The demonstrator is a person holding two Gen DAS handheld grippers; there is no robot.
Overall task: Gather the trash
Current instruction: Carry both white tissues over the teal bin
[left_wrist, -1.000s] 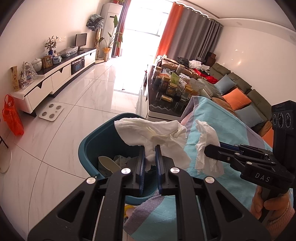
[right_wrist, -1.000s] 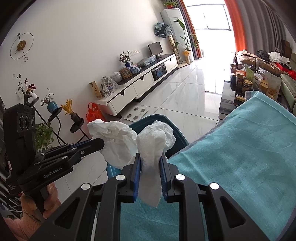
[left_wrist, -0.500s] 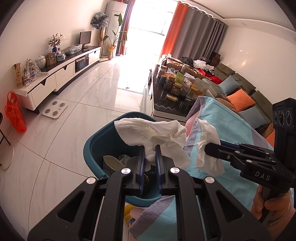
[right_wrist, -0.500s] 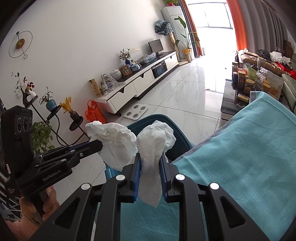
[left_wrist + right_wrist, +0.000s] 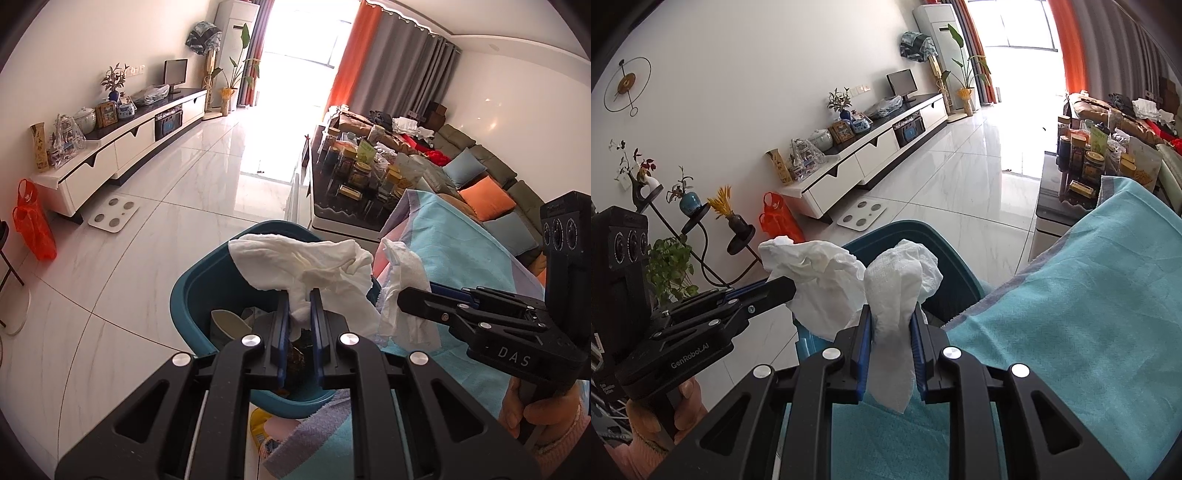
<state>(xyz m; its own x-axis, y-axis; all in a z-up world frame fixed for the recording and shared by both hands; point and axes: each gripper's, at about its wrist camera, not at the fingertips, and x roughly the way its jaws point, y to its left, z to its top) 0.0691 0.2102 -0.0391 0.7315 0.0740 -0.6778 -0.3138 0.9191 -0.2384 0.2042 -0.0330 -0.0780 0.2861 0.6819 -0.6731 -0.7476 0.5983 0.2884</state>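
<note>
Hovering at frame centre over the teal bin, two crumpled tissues are clamped by the left gripper and right gripper, likely awaiting release.

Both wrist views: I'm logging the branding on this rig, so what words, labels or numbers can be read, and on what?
"DAS": white letters on the black body of the right gripper, in the left wrist view.
"GenRobot.AI": on the black body of the left gripper, in the right wrist view.
A small white label below "GenRobot.AI": too small to read.
Labels on the jars on the dark coffee table: too blurred to read.
</note>
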